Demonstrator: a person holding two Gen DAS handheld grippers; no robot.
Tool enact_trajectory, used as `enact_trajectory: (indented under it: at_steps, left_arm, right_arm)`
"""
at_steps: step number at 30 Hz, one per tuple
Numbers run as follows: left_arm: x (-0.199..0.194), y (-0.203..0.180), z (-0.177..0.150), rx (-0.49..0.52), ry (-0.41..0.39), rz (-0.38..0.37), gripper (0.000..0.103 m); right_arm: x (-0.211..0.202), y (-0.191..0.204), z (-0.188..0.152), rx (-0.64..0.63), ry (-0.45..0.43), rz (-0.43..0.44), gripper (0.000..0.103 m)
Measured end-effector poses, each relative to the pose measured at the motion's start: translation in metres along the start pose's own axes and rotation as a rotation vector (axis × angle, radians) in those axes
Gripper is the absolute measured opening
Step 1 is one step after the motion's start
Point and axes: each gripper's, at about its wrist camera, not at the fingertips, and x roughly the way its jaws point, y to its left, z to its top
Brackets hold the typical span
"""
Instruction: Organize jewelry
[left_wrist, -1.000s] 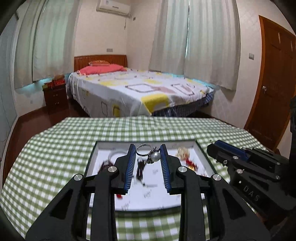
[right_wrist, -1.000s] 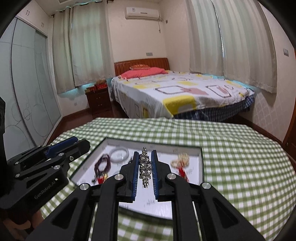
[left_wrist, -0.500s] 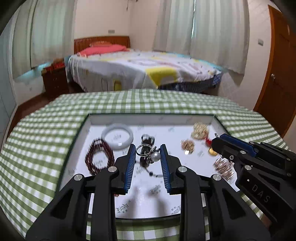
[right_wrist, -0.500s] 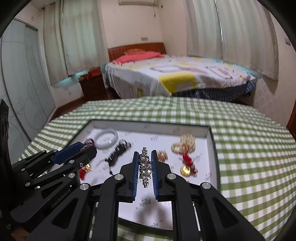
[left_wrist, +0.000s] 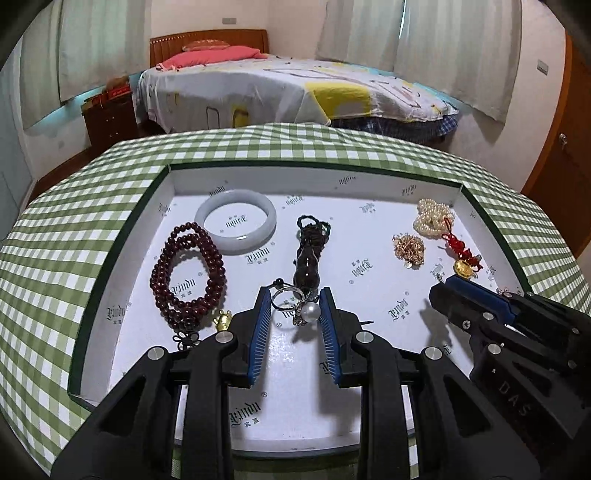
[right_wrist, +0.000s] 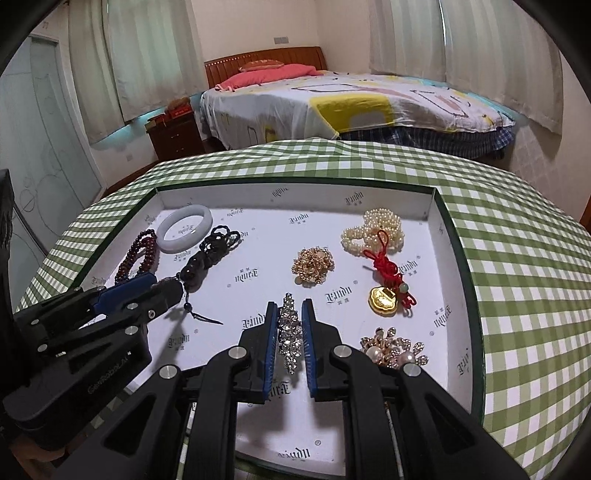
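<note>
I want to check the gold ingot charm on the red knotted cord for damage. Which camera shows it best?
The right wrist view: the gold ingot charm on its red knotted cord lies unobstructed there, its top face showing. In the left wrist view the charm is smaller and sits right behind the right gripper.
</note>
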Motion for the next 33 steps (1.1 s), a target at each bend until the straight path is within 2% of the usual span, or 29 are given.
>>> enact_trajectory:
  at_steps: [10, 13, 21, 27, 29, 33]
  left_arm:
    - [0.007, -0.001, 0.0, 0.004, 0.025, 0.005, 0.029]
    - [0.007, -0.001, 0.0, 0.002, 0.023, 0.008, 0.038]
    - [0.004, -0.002, -0.001, 0.004, 0.011, 0.011, 0.049]
    - [-0.004, -0.002, -0.004, 0.005, -0.004, 0.019, 0.058]
    - [-0.007, 0.0, -0.004, 0.0, -0.009, 0.021, 0.06]
    - [-0.018, 0.002, -0.005, -0.006, -0.027, 0.029, 0.067]
  right_arm:
    - [0.004, -0.004, 0.0, 0.012, 0.015, 0.0, 0.014]
    - [0.005, -0.005, 0.001, 0.016, 0.015, 0.0, 0.015]
    - [0.001, -0.005, -0.001, 0.012, 0.009, -0.005, 0.032]
    - [-0.008, -0.005, -0.002, 0.016, -0.013, -0.027, 0.047]
    - [-0.012, -0.007, -0.003, 0.021, -0.02, -0.037, 0.056]
    - [-0.019, -0.009, -0.004, 0.026, -0.036, -0.056, 0.063]
